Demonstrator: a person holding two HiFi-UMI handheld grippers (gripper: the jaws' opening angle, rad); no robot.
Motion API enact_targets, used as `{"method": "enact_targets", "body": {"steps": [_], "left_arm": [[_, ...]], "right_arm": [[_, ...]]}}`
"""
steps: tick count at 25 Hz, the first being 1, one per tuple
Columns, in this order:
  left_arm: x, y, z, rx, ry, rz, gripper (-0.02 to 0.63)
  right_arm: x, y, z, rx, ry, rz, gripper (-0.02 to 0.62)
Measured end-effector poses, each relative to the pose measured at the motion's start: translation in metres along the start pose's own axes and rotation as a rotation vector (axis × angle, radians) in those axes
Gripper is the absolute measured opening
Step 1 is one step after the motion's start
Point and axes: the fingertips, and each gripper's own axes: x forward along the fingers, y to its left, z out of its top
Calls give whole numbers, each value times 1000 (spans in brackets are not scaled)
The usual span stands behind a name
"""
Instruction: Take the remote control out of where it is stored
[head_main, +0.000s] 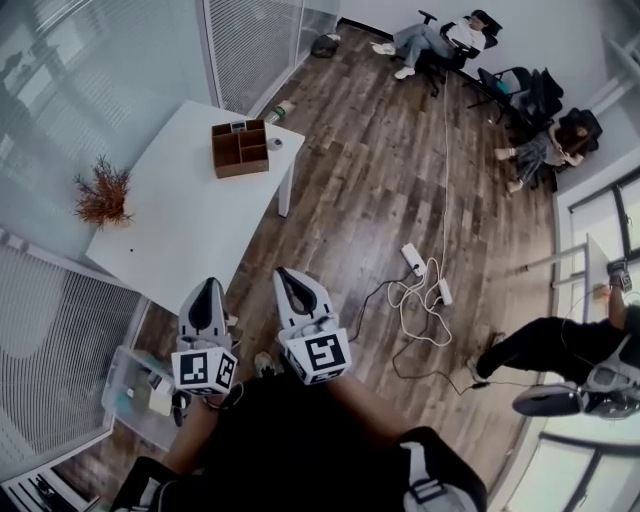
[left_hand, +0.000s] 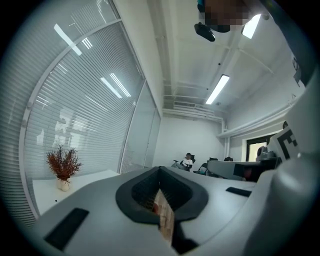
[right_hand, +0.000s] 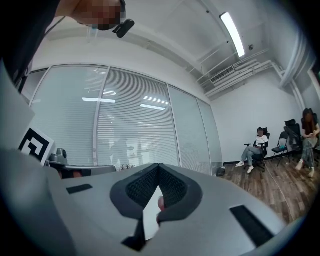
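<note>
Left gripper (head_main: 207, 287) and right gripper (head_main: 287, 274) face a white table (head_main: 170, 205) bearing a brown organizer (head_main: 240, 148).

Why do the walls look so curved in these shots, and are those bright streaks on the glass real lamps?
Head view: the wide lens bends the white table and floorboards. Left gripper view: black corners ring the picture; the streaks on the glass partition are reflections of the ceiling strip lights. Right gripper view: its ceiling lamp is blown out white.

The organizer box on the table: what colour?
The box is brown, clearest in the head view.
</note>
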Motion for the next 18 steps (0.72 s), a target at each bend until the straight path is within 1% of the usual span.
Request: {"method": "enact_targets", "body": {"steps": [4, 7, 13, 18], "left_arm": [[28, -7, 12, -1, -21, 29, 8], [46, -18, 15, 6, -29, 45, 8], [65, -30, 6, 16, -17, 80, 8], [79, -31, 6, 13, -8, 102, 8]], "right_arm": [[16, -21, 10, -9, -2, 43, 0], [22, -38, 14, 6, -3, 64, 0], [33, -64, 5, 27, 18, 108, 0], [42, -75, -1, 45, 46, 130, 0]]}}
